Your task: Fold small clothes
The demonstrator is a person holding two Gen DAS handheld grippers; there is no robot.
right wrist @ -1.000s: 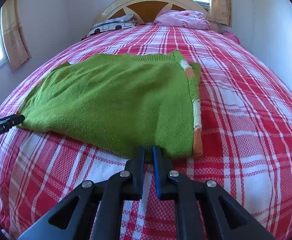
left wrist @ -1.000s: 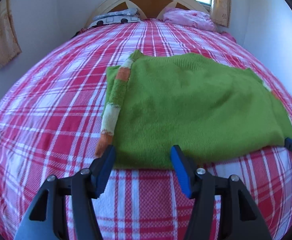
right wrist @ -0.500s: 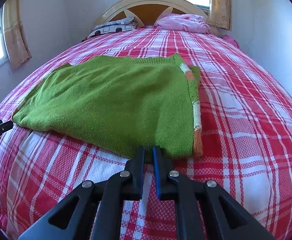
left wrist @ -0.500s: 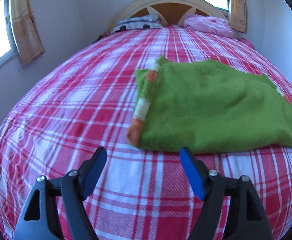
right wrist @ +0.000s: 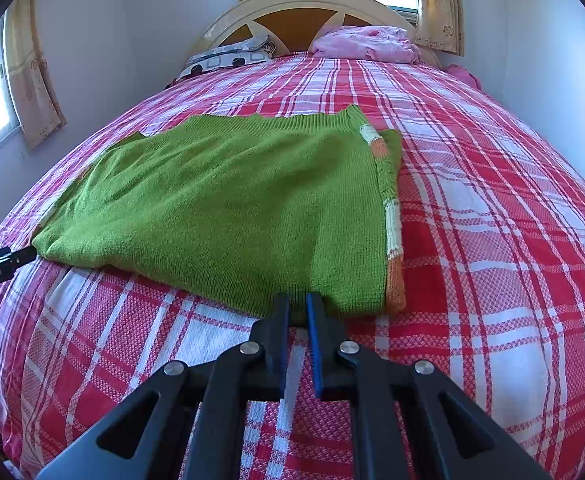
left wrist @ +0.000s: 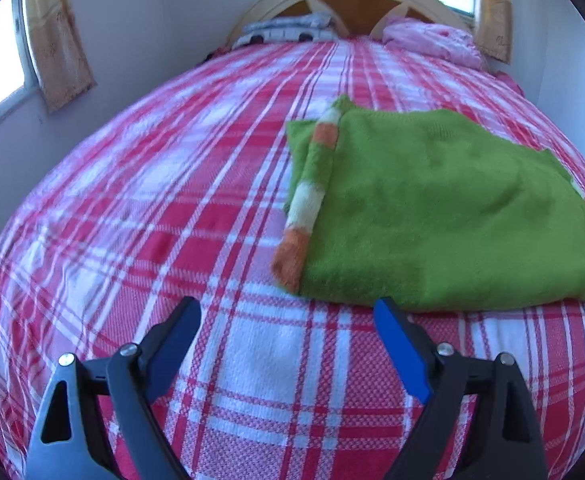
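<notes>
- Two tongs worked one green sweater [right wrist: 228,208], which lay folded flat on the plaid bed [right wrist: 492,240], long axis running across between the two hands.
- Right tongs [right wrist: 297,312] sat pinched narrow on the sweater's near hem, close to its striped sleeve edge [right wrist: 393,236].
- Left tongs [left wrist: 286,316] were opening wide, nothing between them; the sweater lay ahead and to the right of them, its near hem just beside the right pad.
- Judgement: the right hand was nearer and already gripping; the left needed to shift toward the sweater's near corner before any next fold.
</notes>
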